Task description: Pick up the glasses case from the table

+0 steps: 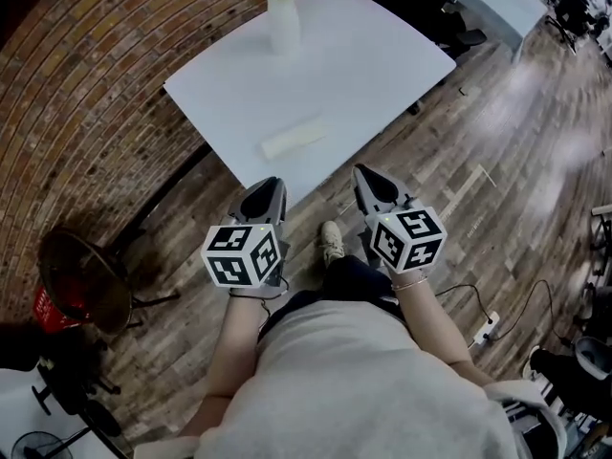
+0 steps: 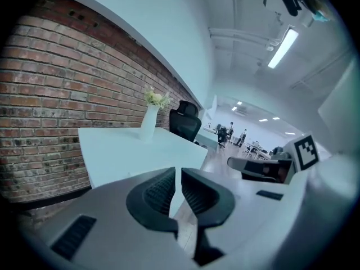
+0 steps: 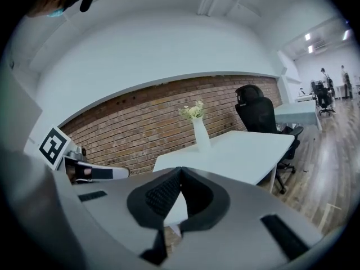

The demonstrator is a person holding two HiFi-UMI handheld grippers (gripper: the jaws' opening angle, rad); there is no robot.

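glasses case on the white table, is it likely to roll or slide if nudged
The glasses case lies long and low, so it probably won't roll. On the smooth table it may well slide.

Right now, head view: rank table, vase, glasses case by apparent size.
1. table: largest by far.
2-3. vase and glasses case: look about alike; the vase is foreshortened from above, so not ranked.

An open-plan office: a white bench [image 1: 382, 65] stands by a brick wall [image 1: 86, 113] on a wood-plank floor [image 1: 516, 161], a black swivel chair [image 3: 256, 108] behind it, with more desks [image 2: 256, 148], distant people [image 2: 243, 135] and a ceiling strip light [image 2: 283, 48] at upper right.
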